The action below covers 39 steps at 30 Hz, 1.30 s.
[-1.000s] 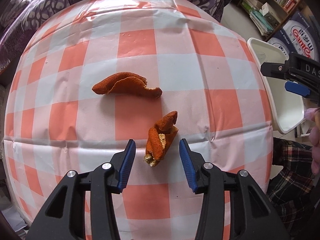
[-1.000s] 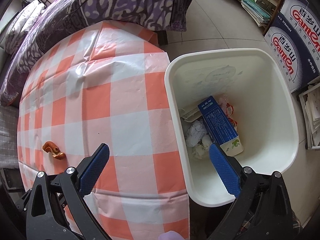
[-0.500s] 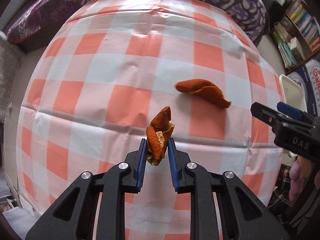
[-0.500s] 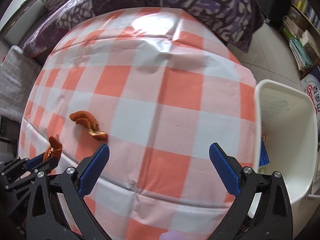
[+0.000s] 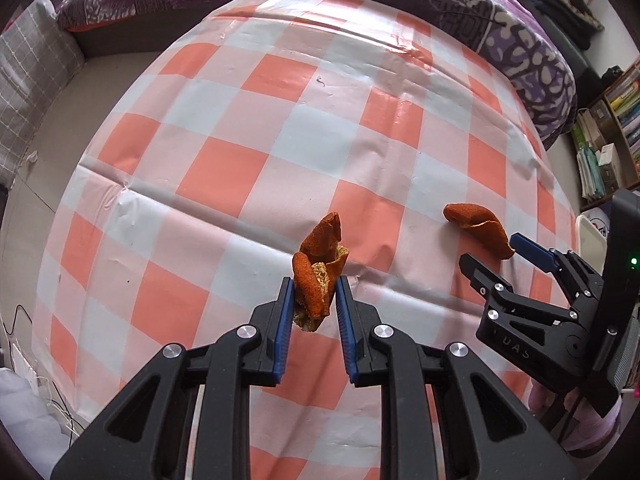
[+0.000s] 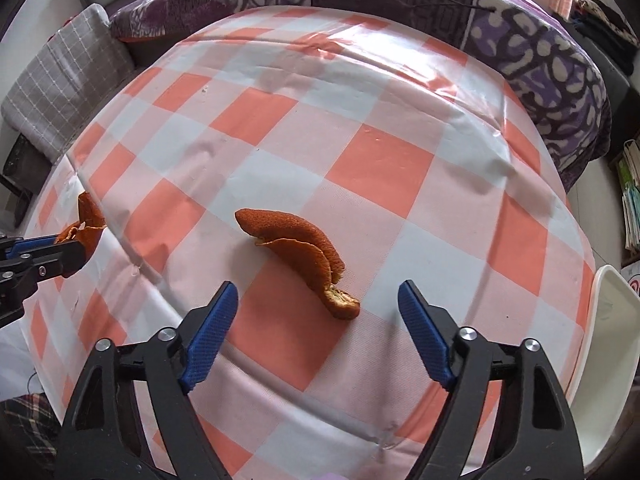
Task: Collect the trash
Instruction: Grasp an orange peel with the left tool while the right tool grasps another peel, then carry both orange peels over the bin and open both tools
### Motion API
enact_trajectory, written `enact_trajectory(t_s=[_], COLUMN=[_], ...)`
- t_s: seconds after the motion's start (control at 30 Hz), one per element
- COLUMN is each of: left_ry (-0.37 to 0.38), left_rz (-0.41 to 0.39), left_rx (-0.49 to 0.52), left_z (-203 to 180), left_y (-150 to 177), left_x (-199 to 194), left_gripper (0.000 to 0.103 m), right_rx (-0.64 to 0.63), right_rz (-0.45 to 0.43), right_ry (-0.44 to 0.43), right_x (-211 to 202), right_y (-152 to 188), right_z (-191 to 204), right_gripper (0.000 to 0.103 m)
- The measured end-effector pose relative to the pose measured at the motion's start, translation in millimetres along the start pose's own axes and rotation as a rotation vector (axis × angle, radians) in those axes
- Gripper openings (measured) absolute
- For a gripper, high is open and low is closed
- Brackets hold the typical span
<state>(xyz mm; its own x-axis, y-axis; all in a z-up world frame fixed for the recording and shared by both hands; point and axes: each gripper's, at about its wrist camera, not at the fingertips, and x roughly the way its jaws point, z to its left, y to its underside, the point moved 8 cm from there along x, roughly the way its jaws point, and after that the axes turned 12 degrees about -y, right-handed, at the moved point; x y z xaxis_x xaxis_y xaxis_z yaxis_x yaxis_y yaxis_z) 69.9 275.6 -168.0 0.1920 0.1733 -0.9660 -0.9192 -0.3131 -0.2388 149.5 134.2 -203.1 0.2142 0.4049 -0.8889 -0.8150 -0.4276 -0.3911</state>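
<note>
My left gripper [image 5: 315,292] is shut on a curled piece of orange peel [image 5: 318,268] and holds it just above the checked tablecloth [image 5: 280,140]. The same peel [image 6: 86,222] and the left gripper [image 6: 60,248] show at the left edge of the right wrist view. A second, longer orange peel [image 6: 298,246] lies flat on the cloth. My right gripper [image 6: 318,300] hangs over its near end; its jaws are closing, and the pads stand apart from the peel. From the left wrist view the right gripper [image 5: 496,254] reaches that peel [image 5: 478,226] at the right.
The white rim of a trash bin [image 6: 612,320] stands off the table's right edge. A purple patterned bedspread [image 6: 520,20] lies behind the table, a grey checked cushion [image 6: 64,84] to the left, and bookshelves [image 5: 612,132] at the far right.
My left gripper shut on the small peel and lifted it off the cloth. My right gripper swung from above the bin to over the long peel, and its jaws have narrowed.
</note>
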Motion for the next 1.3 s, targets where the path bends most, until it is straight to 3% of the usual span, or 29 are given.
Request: enact_trajectory(t_s=[0.07,0.13,0.27,0.43,0.7,1.3], left_ry=[-0.001,-0.005,-0.014,-0.02,-0.03,0.001], left_rz=[0.004,0.007,0.004,-0.02,-0.084,-0.089], left_rx=[-0.009,-0.019,-0.044,-0.085,-0.122,0.014], left_z=[2.6,4.9,9.2,13.2,5.6,-90.8], left_y=[0.6,1.1,0.7,-3.5,-16.9,-16.4], left_x=[1.3,2.5,3.4,-1.8,-20.0,-25.2], left_gripper=[0.022,0.022,0.022,0.022,0.022,0.022], right_rx=[-0.023,-0.005,0.048,0.167,0.263,0.419], right_rz=[-0.013,-0.015,-0.018,-0.051,-0.105,-0.139], right_ry=[0.033,0.023,0.033,-0.033,-0.067,-0.011], right_x=[-2.7,-4.7,-7.4,-21.5,-47.0,-95.0], right_y=[-2.6,-2.4,0.3,-0.9,-0.6,29.2], right_z=[0.2,-1.0,-10.9,-24.5,-44.5,-119.4], right_gripper=[0.049,0.017,0.015,0.014,0.014,0.014])
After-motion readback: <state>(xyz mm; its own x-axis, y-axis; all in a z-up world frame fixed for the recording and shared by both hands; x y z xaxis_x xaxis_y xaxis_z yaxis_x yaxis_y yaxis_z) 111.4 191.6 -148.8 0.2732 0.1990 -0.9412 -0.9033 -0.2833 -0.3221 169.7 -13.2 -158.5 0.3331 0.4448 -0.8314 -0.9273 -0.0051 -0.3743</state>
